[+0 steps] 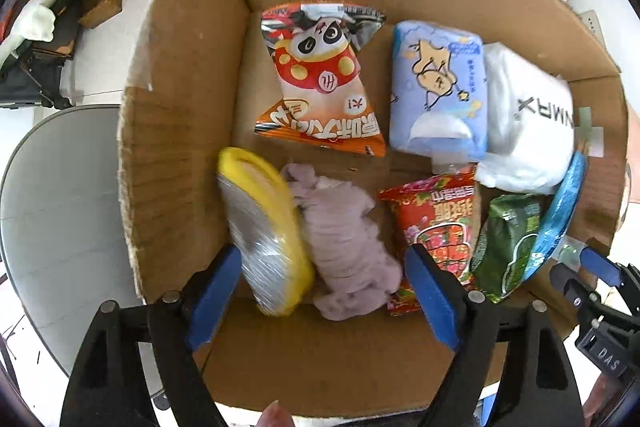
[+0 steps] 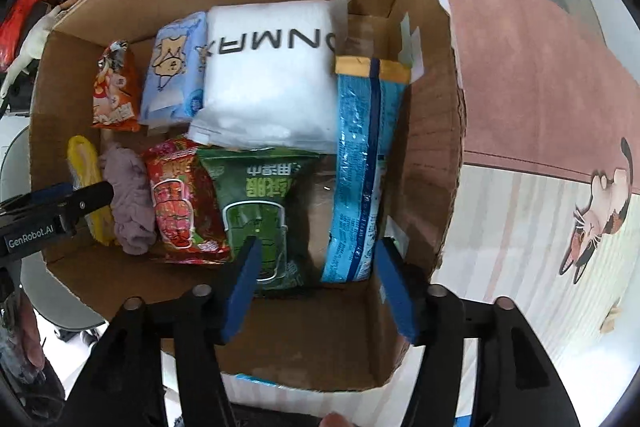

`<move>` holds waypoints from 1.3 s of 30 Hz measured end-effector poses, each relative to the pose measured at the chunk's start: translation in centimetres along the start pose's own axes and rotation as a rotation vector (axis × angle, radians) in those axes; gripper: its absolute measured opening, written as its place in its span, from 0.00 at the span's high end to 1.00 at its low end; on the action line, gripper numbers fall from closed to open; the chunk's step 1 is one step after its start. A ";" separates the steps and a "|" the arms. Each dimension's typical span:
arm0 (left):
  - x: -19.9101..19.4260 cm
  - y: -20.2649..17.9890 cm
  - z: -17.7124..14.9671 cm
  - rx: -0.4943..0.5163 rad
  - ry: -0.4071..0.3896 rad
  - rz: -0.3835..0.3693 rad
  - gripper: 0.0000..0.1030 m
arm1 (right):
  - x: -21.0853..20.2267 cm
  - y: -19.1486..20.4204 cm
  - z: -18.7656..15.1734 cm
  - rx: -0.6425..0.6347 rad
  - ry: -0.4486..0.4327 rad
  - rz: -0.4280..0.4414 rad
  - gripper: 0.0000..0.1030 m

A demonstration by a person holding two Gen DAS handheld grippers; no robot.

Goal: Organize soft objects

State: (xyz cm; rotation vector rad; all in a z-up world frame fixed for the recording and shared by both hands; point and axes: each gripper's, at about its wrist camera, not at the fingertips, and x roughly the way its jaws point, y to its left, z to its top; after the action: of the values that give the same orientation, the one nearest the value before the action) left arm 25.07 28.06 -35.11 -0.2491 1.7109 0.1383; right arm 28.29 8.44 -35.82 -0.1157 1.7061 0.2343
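A cardboard box [image 1: 180, 75] holds soft items. In the left wrist view: a panda snack bag [image 1: 320, 75], a blue tissue pack [image 1: 438, 87], a white pack [image 1: 528, 123], a yellow-rimmed wrapped item [image 1: 264, 235], a lilac cloth [image 1: 344, 243], a red snack bag [image 1: 444, 227], a green bag [image 1: 508, 243]. My left gripper [image 1: 324, 295] is open and empty above the yellow item and cloth. My right gripper [image 2: 316, 291] is open and empty over the green bag [image 2: 260, 211] and a blue bag [image 2: 360, 179] standing on edge. The box [image 2: 432, 147] also shows there.
A grey round table edge [image 1: 60, 211] lies left of the box. A pink mat with a cat picture [image 2: 540, 147] lies to the right. Clutter sits beyond the box's far wall. The left gripper [image 2: 60, 207] also shows at the right wrist view's left edge.
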 end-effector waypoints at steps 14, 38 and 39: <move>-6.5 -1.5 -3.2 -0.006 -0.134 0.027 0.02 | -2.5 2.1 -1.0 0.013 -0.057 0.010 0.00; -23.2 -4.5 -19.2 0.030 -0.518 -0.003 0.02 | -21.7 0.9 -16.7 -0.011 -0.447 0.015 0.00; -23.8 -4.5 -19.9 0.034 -0.529 -0.005 0.02 | -22.5 0.9 -17.5 -0.012 -0.464 0.016 0.00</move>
State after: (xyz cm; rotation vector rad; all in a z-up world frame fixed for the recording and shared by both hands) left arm 10.40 21.10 -8.31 -0.1717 1.1856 0.1559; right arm 14.57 4.13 -11.17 -0.0515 1.2448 0.2606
